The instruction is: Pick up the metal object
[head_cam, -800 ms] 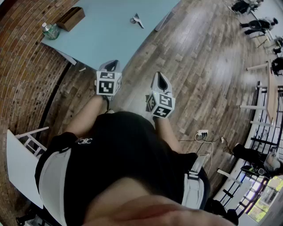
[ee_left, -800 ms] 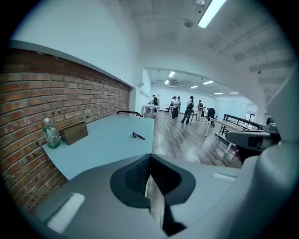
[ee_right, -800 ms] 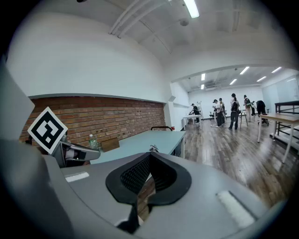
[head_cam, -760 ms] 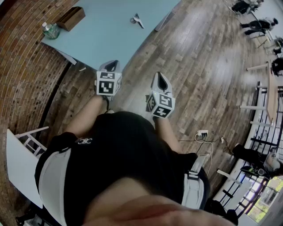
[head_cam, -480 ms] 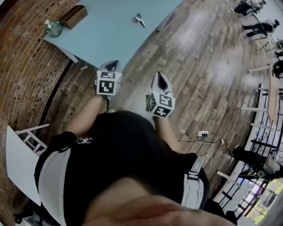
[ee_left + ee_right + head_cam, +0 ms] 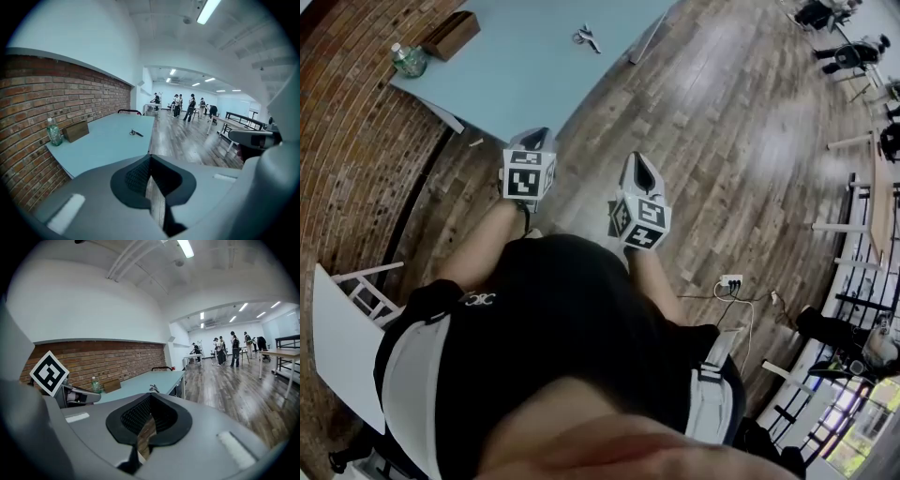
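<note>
Wooden plank floor [image 6: 722,141] lay under the person, who stood short of the table with both claws held out ahead. The left claw [image 6: 536,139] and the right claw [image 6: 641,169] each had their jaws pressed together, with nothing between them in either claw's own view. Just past the left claw began the pale blue table [image 6: 525,84]. On its near left corner, at about 10 o'clock from that claw, stood a green glass bottle [image 6: 409,62] and a brown wooden box [image 6: 450,36], close to the red brick wall [image 6: 347,169].

Farther along the table lay the small metal object [image 6: 588,38], at roughly 1 o'clock from the left claw and 11 o'clock from the right, well apart from both. The left claw looked the nearer. Its long axis seemed to run crosswise to the approach, though it was too small to be sure. Several people [image 6: 191,107] stood far down the bright room.
</note>
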`<action>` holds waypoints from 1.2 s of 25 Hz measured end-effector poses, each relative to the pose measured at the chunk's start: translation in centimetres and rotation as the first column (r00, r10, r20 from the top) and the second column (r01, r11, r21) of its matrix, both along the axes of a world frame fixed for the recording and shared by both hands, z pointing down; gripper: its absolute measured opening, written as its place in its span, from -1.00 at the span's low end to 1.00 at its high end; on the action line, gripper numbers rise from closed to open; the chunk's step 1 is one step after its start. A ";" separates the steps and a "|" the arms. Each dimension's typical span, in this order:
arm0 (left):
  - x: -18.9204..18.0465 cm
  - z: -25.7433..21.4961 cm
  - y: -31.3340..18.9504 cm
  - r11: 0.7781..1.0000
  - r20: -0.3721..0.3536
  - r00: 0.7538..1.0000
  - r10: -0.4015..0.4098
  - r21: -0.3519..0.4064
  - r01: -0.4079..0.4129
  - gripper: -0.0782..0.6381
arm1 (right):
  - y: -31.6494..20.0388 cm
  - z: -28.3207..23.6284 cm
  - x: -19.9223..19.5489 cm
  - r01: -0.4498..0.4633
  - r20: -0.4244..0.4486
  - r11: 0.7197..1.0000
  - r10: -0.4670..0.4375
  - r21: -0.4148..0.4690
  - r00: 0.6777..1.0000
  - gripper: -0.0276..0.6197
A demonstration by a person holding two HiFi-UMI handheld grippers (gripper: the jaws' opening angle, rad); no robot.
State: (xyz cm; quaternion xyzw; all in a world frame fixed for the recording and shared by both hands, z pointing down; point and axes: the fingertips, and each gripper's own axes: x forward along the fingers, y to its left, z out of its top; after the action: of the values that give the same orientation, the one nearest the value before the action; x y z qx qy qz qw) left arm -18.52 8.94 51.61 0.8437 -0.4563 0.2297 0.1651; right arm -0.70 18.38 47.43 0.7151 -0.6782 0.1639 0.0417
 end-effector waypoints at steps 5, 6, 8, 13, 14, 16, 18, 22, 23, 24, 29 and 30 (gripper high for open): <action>2.2 0.1 0.7 1.000 -0.002 1.000 -0.012 -0.001 0.012 -0.78 | 1.5 0.2 2.1 0.011 -0.011 1.000 -0.011 -0.005 1.000 -0.87; 2.7 0.1 0.8 1.000 -0.003 1.000 -0.015 -0.001 0.015 -0.78 | 1.8 0.3 2.7 0.012 -0.013 1.000 -0.012 -0.007 1.000 -0.87; 3.9 0.3 1.1 1.000 -0.003 1.000 -0.021 0.000 0.021 -0.78 | 2.5 0.6 4.1 0.013 -0.016 1.000 -0.013 -0.011 1.000 -0.87; 6.4 0.5 1.9 1.000 -0.002 1.000 -0.029 0.000 0.029 -0.78 | 3.6 1.4 7.3 -0.003 -0.009 1.000 0.003 -0.014 1.000 -0.87; 6.7 0.4 1.9 1.000 0.001 1.000 -0.028 0.002 0.028 -0.78 | 3.7 1.6 7.7 -0.008 -0.003 1.000 0.008 -0.015 1.000 -0.87; 7.2 0.2 1.6 1.000 0.005 1.000 -0.026 0.005 0.026 -0.78 | 3.7 1.7 8.2 -0.012 0.006 1.000 0.012 -0.012 1.000 -0.87; 7.3 0.1 1.2 1.000 0.010 1.000 -0.029 0.006 0.029 -0.78 | 3.6 1.7 8.3 -0.009 0.008 1.000 0.009 -0.008 1.000 -0.87; 8.0 0.4 0.0 0.999 0.011 0.999 -0.034 0.005 0.034 -0.78 | 2.7 2.2 9.1 -0.009 0.009 1.000 0.009 -0.015 1.000 -0.87; 8.2 0.5 -0.4 0.999 0.010 0.999 -0.035 0.005 0.035 -0.78 | 2.3 2.2 9.3 -0.009 0.008 1.000 0.009 -0.016 1.000 -0.87; 8.4 0.6 -1.0 0.999 0.009 0.999 -0.036 0.003 0.036 -0.78 | 1.8 2.2 9.5 -0.008 0.005 1.000 0.008 -0.016 1.000 -0.87; 9.8 1.6 -4.3 0.999 -0.008 0.999 -0.031 -0.015 0.031 -0.78 | -1.2 2.3 10.5 -0.006 -0.021 1.000 0.005 -0.025 1.000 -0.87; 10.3 1.7 -5.1 0.999 -0.013 0.999 -0.029 -0.016 0.029 -0.78 | -1.9 2.3 11.0 -0.008 -0.025 1.000 0.007 -0.026 1.000 -0.87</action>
State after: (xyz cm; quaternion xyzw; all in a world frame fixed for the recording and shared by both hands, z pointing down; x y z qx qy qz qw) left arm -8.24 3.88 53.27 0.8372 -0.4654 0.2253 0.1784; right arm 10.27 16.45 49.72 0.7191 -0.6727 0.1640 0.0591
